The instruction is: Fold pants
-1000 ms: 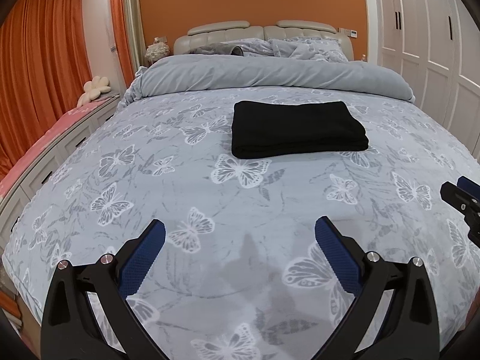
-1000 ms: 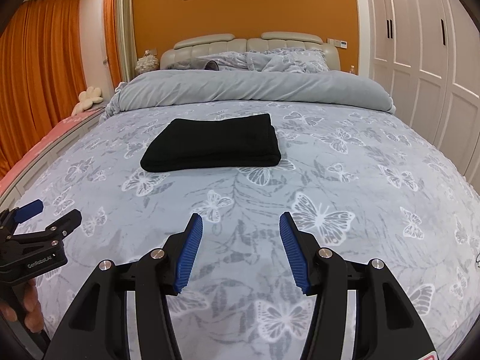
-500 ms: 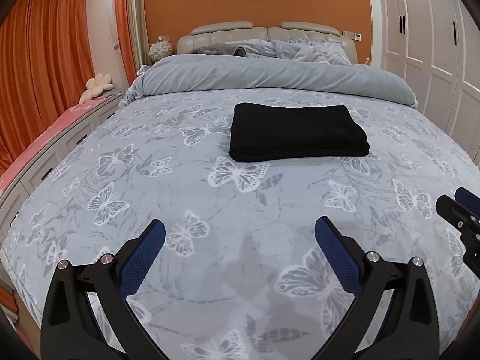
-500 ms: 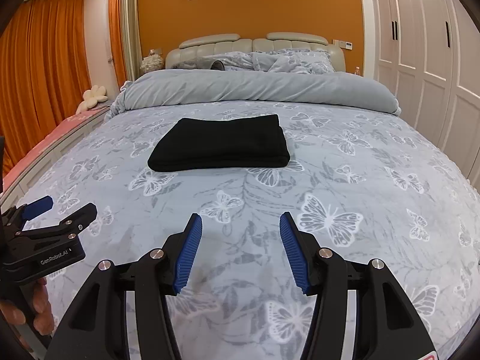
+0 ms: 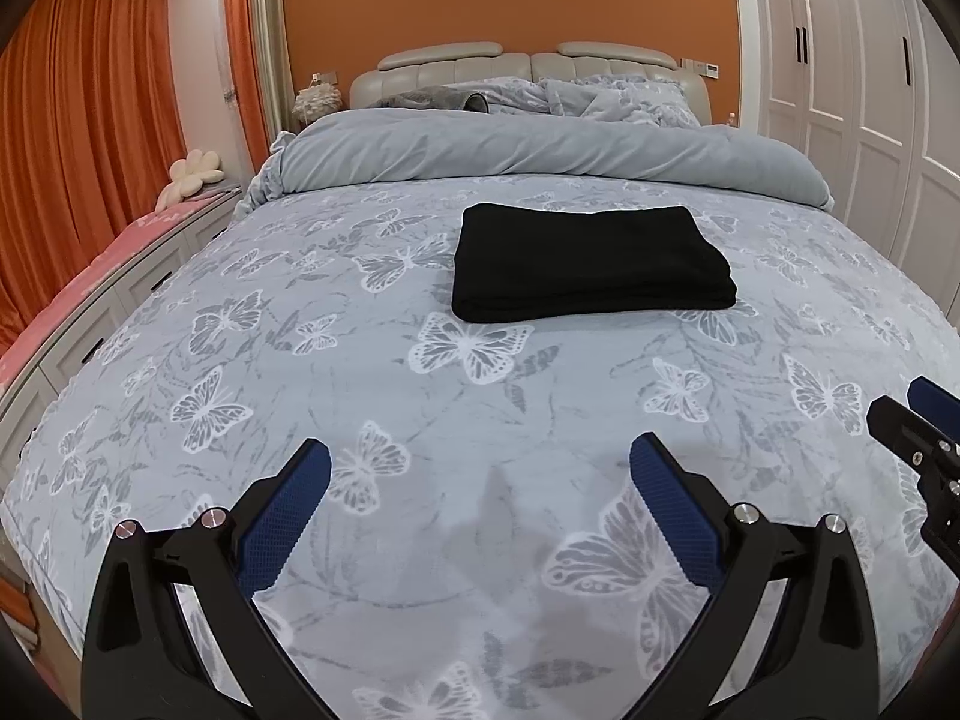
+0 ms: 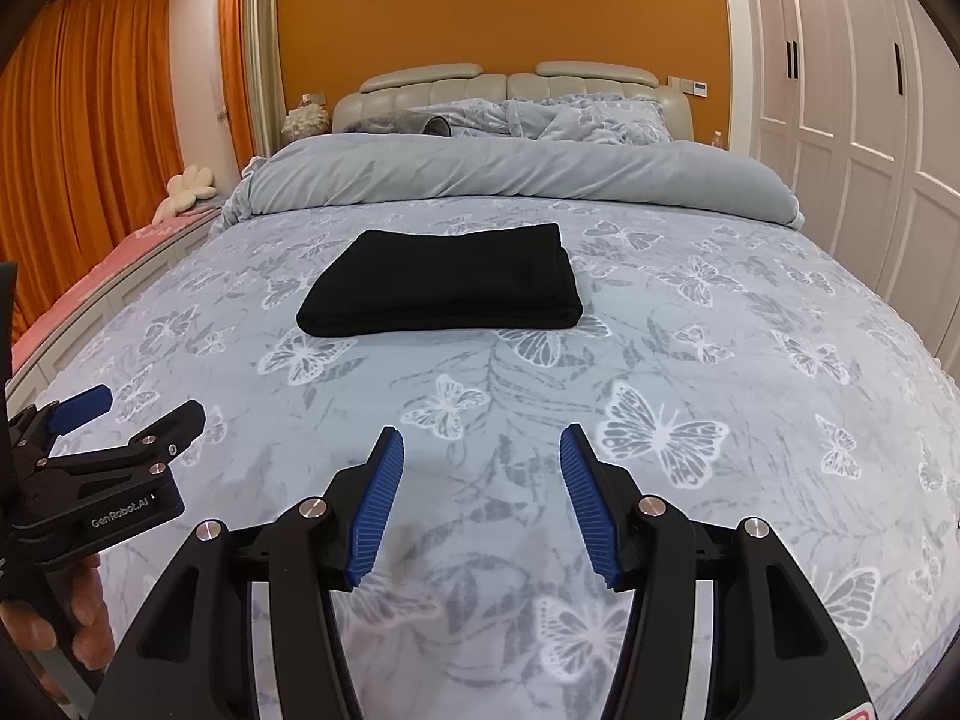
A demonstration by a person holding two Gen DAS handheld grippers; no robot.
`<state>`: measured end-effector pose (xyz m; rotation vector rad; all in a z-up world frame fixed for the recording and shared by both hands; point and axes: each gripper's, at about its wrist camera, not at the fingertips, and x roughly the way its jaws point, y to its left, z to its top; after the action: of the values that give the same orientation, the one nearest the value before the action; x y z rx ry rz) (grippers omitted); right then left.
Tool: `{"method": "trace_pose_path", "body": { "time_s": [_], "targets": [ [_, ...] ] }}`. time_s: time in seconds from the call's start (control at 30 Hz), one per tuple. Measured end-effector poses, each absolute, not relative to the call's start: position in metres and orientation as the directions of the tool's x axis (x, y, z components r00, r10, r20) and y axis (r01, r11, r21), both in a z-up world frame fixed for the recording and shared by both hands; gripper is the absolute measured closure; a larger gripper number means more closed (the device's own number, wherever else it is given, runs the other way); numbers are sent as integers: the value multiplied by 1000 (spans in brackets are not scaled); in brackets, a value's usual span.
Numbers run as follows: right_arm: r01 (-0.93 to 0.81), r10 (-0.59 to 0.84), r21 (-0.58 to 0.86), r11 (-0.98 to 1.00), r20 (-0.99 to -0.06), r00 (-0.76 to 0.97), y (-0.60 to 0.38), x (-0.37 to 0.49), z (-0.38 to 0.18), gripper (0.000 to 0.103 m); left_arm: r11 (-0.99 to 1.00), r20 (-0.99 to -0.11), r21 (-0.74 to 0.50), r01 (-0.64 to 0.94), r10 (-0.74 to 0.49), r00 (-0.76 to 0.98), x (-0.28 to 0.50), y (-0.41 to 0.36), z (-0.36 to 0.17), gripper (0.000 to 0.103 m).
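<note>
Black pants lie folded into a neat flat rectangle in the middle of the bed; the right wrist view shows them too. My left gripper hangs over the near end of the bed, well short of the pants, its jaws wide apart and empty. In the right wrist view this same gripper appears at the left edge, with a hand on its handle. My right gripper hovers beside it, also short of the pants, open with nothing between its blue pads. Its tips show at the right edge of the left wrist view.
A rolled grey duvet and pillows lie at the head of the bed. A low drawer bench with a pink cover runs along the left, in front of orange curtains. White wardrobe doors line the right wall.
Both views have shifted slightly, so the pants sit a little further right in each picture. Both grippers stay open and empty.
</note>
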<state>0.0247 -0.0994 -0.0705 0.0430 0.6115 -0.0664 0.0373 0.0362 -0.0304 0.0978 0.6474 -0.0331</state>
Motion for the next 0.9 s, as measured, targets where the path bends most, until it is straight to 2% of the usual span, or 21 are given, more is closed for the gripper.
{"method": "trace_pose_path", "body": {
  "time_s": [0.9],
  "targets": [
    [76, -52, 17, 997, -581, 812, -98, 24, -78, 49, 995, -610, 80, 63, -1, 793, 39, 35, -33, 5]
  ]
}}
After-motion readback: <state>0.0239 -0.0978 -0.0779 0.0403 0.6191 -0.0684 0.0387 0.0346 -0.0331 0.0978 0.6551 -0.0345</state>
